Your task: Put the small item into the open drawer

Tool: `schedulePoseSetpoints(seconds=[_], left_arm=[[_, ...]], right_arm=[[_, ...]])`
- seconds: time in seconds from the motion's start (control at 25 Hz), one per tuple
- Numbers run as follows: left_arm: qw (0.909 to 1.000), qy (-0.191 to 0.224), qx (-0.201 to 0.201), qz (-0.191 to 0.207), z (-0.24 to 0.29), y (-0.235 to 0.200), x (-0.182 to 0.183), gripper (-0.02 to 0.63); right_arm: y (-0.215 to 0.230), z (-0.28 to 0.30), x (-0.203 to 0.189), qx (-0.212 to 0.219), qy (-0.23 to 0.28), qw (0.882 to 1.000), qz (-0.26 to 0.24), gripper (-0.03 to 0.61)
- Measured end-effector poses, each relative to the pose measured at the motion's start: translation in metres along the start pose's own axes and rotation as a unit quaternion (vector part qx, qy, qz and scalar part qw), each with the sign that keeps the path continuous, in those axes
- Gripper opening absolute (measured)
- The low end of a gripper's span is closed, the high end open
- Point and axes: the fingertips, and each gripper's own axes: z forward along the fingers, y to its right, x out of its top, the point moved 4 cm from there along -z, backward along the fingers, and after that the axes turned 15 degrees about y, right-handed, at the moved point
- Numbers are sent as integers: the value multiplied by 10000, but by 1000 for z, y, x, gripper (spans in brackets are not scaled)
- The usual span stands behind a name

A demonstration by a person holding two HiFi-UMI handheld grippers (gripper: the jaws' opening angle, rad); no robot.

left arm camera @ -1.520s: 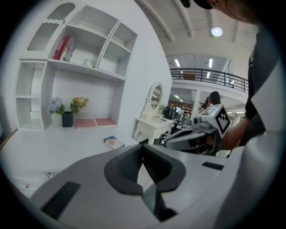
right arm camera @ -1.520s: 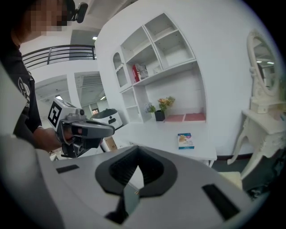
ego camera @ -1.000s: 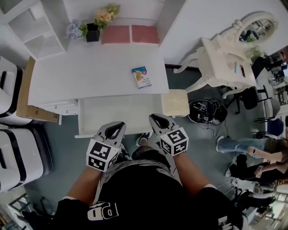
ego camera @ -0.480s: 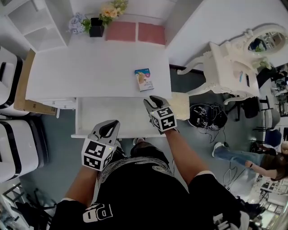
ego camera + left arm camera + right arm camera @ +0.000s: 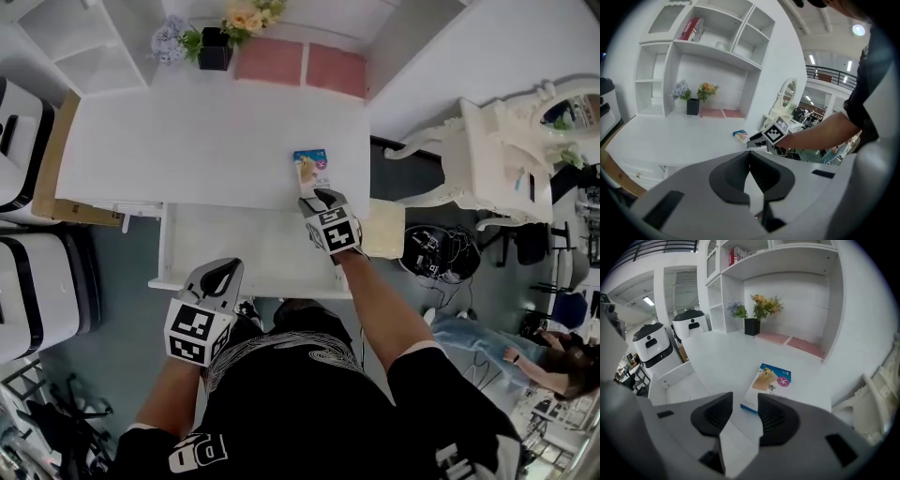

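Note:
The small item is a flat blue and white box (image 5: 310, 170) lying on the white desk (image 5: 206, 141) near its front right corner. Below the desk edge the white drawer (image 5: 244, 248) stands pulled out. My right gripper (image 5: 318, 198) reaches over the drawer, its tips just short of the box. In the right gripper view the box (image 5: 769, 382) lies just beyond the right gripper (image 5: 745, 405), whose jaws are opening with nothing between them. My left gripper (image 5: 217, 275) hangs at the drawer's front edge. Its jaws meet in the left gripper view (image 5: 749, 154), holding nothing.
A black flower pot (image 5: 214, 52) and two pink pads (image 5: 305, 64) sit at the desk's back. A cardboard sheet (image 5: 56, 169) and white machines (image 5: 28, 291) stand left. A beige stool (image 5: 384, 230), a white vanity table (image 5: 511, 150) and people (image 5: 553, 356) are at right.
My right gripper has moved forward over the drawer up to the box, and its jaws have spread apart. The left gripper has drifted slightly back and left.

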Motion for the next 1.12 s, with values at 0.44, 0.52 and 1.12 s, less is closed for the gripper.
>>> schedulePoseSetpoints(seconds=[0.44,0.52,1.12], left_arm=[[10000,-67,-7,-54,9,-1,-1,14],[9999,-86,-27,-48,9,0,-2,14],[9995,-130,-291,55,8,13,-10,14]], right_arm=[[3,13,-13,158,-256,9995,-98,187],[3,10,-16,139,-246,9996,-88,187],[-15,-25,-38,80,-290,9995,102,187]])
